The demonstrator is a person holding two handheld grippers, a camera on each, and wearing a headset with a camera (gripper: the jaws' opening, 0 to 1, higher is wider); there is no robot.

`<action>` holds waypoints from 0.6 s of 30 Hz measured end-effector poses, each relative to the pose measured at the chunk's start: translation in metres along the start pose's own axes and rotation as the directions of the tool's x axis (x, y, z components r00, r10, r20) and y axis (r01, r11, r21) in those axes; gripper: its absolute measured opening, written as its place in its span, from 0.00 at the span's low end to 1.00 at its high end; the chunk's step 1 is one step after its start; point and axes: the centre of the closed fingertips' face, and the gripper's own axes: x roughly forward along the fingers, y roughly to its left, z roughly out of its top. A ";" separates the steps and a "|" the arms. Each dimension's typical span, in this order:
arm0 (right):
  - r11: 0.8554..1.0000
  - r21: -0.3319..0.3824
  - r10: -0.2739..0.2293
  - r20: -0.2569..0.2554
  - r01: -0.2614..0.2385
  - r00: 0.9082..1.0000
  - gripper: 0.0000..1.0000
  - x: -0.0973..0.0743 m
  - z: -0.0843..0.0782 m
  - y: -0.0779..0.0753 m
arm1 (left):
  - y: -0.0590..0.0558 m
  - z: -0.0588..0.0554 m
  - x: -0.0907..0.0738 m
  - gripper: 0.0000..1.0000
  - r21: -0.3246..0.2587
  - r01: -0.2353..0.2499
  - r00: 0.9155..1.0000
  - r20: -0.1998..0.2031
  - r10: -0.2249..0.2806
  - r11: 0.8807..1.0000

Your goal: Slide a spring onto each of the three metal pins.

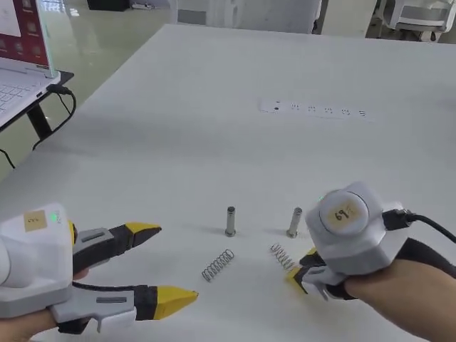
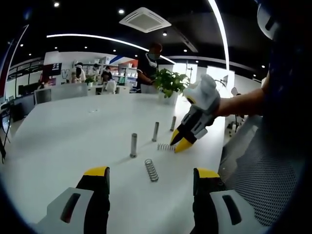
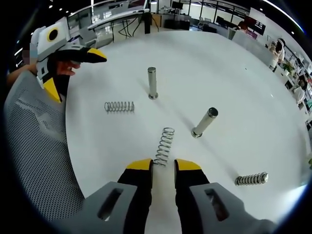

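Right gripper [image 3: 163, 165] jaws narrowly parted, spring [image 3: 164, 145] lying just ahead of tips.

Two springs [image 1: 217, 264] lie on the table [image 1: 178, 142] before two upright pins [image 1: 230, 221]

Head view looks down; gripper views face each other across the pins [image 2: 133, 145]
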 end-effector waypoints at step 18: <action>1.000 -0.002 0.001 -0.017 -0.001 1.000 0.08 -0.002 -0.007 -0.004 | -0.008 0.009 -0.006 0.65 0.023 0.007 1.000 0.009 -0.007 1.000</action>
